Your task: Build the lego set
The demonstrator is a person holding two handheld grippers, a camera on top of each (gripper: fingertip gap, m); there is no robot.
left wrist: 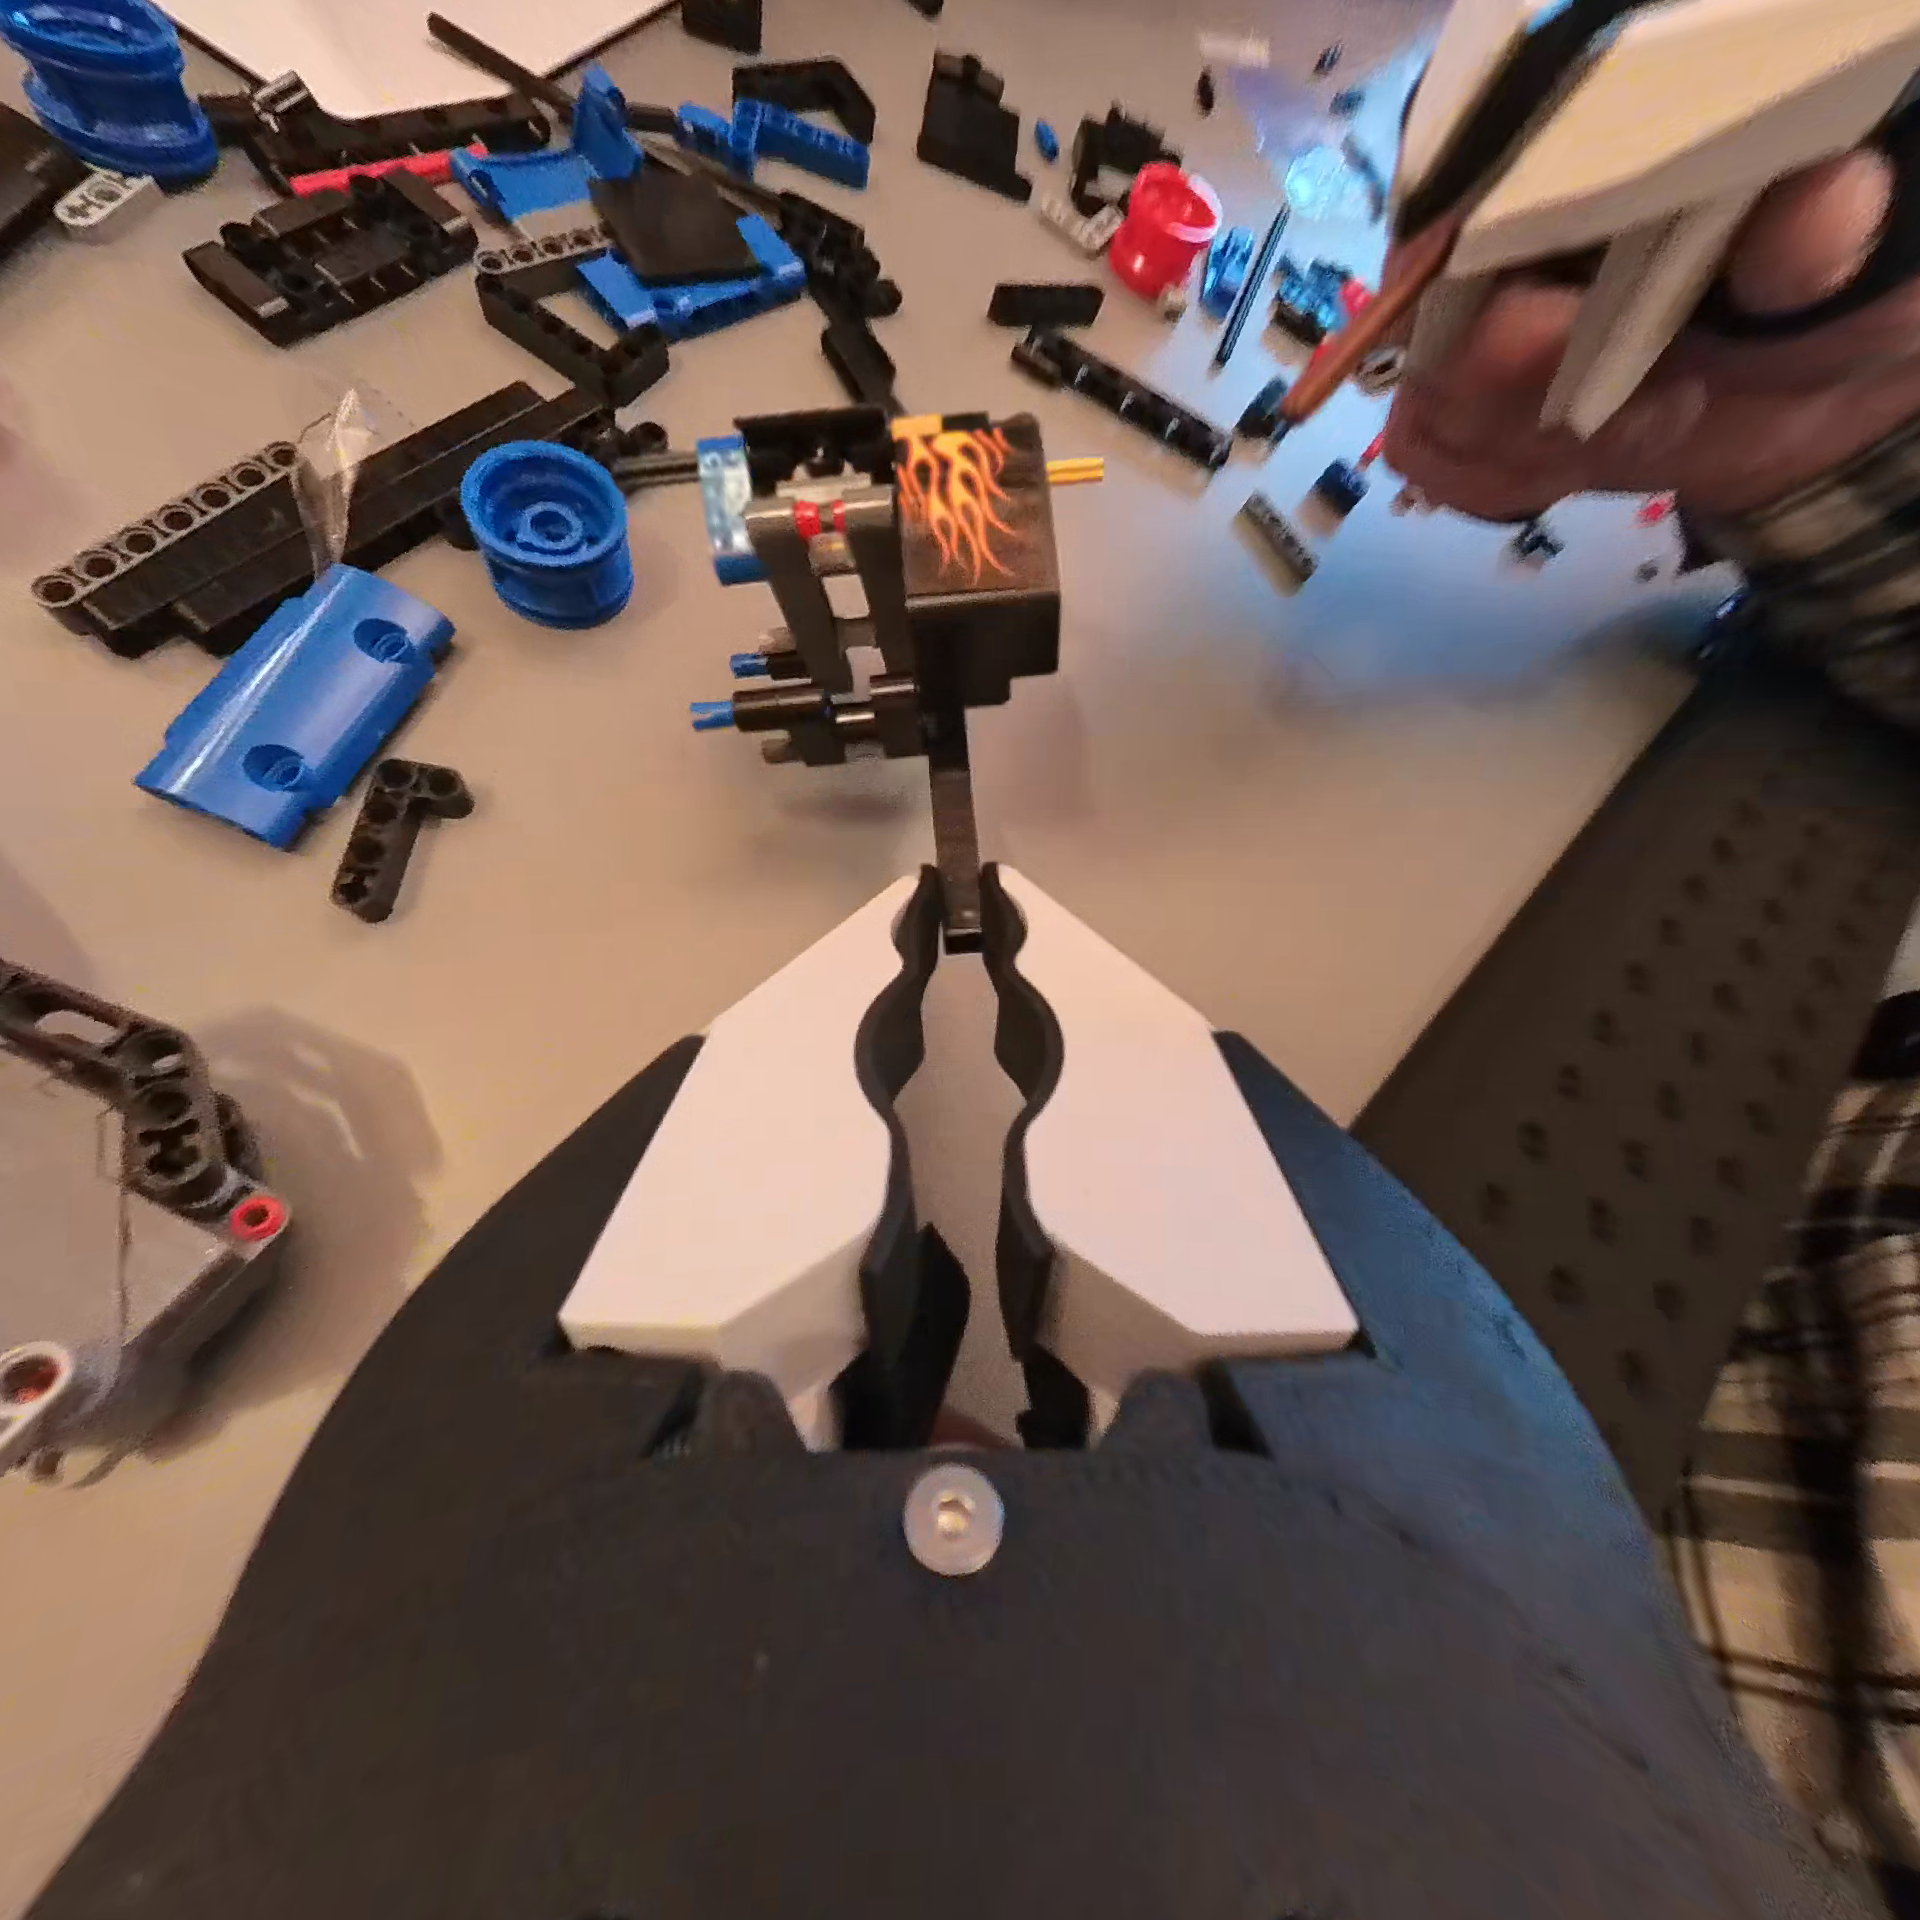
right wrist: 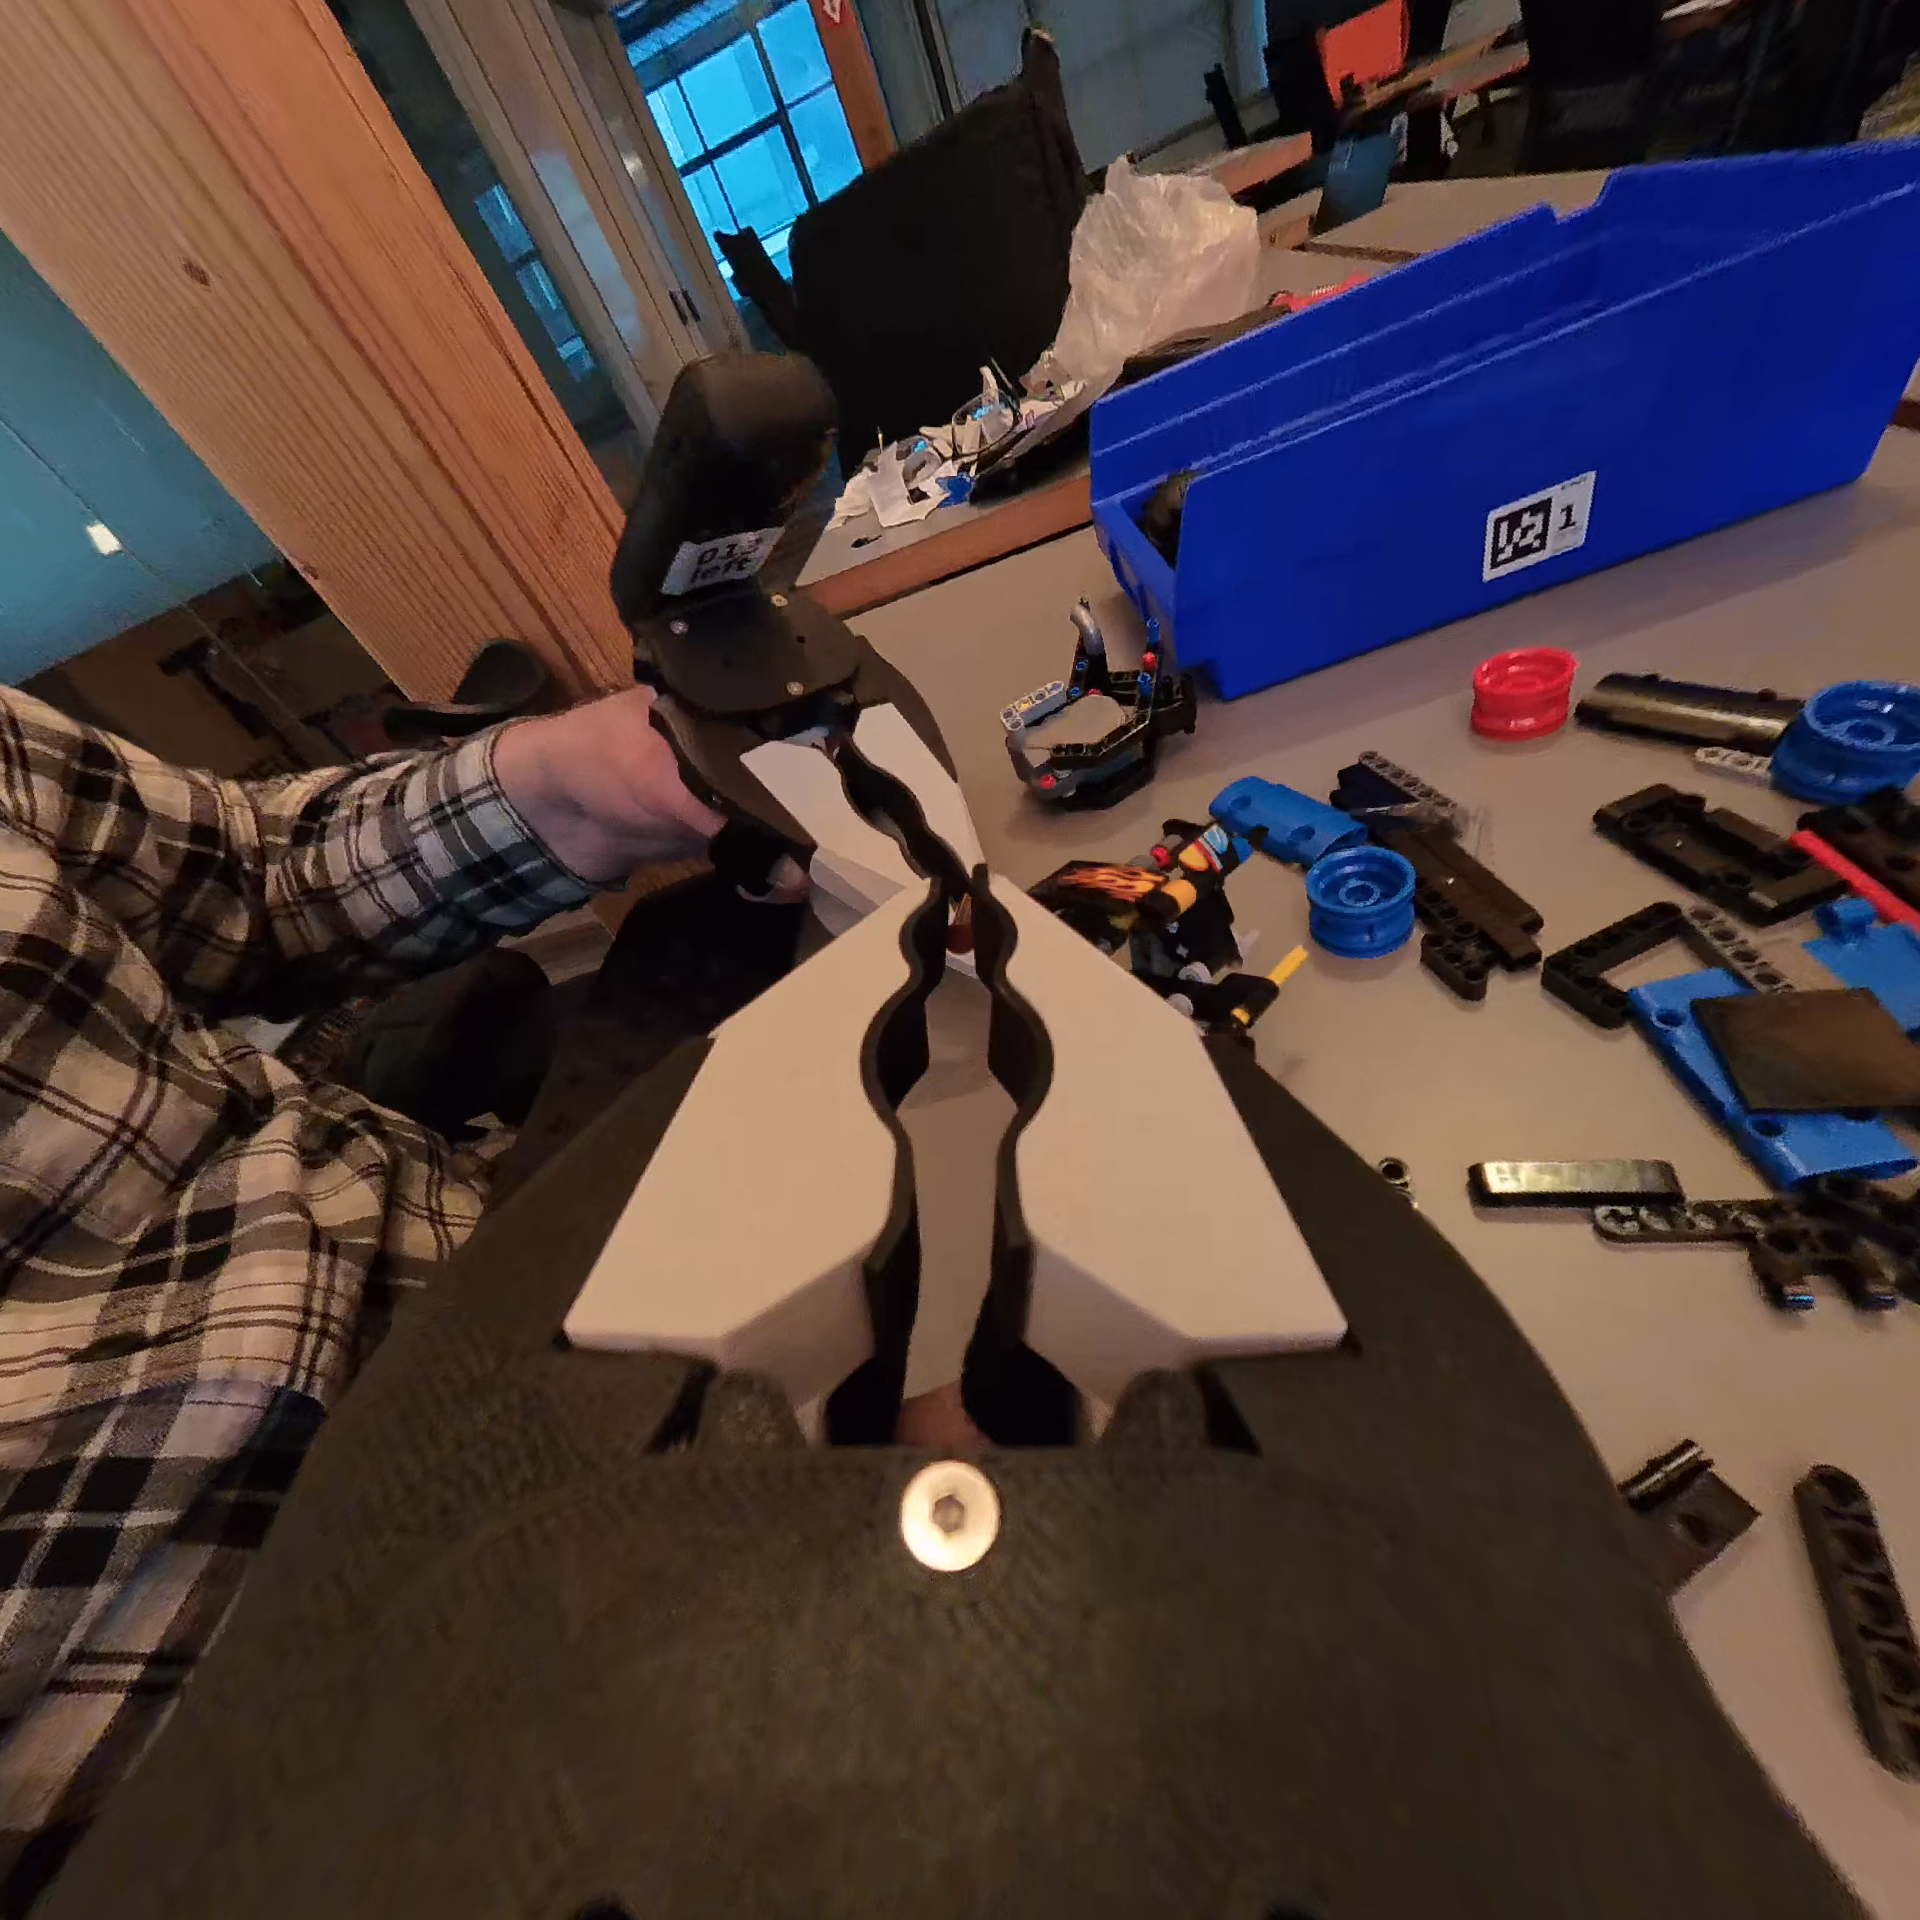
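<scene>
My left gripper (left wrist: 958, 904) is shut on a thin black beam that sticks out of a small lego assembly (left wrist: 904, 582), and holds it above the grey table (left wrist: 1195, 790). The assembly is black and grey, with a flame-patterned panel, blue pins and a yellow axle end. It also shows in the right wrist view (right wrist: 1143, 904), beyond the left gripper (right wrist: 935, 862). My right gripper (right wrist: 961, 894) is shut on a thin reddish-brown axle (left wrist: 1351, 338). In the left wrist view it is blurred at the upper right (left wrist: 1423, 208), apart from the assembly.
Loose black and blue lego parts cover the table: a blue wheel hub (left wrist: 545, 535), a blue curved panel (left wrist: 301, 701), a red hub (right wrist: 1522, 691) and a second part-built piece (right wrist: 1101, 727). A blue bin (right wrist: 1507, 416) stands behind. A black perforated mat (left wrist: 1662, 1039) borders the table. Spacing between my two grippers at the tips: around 11 cm. The red hub (right wrist: 1522, 691) is about 20 cm from my left fingertips.
</scene>
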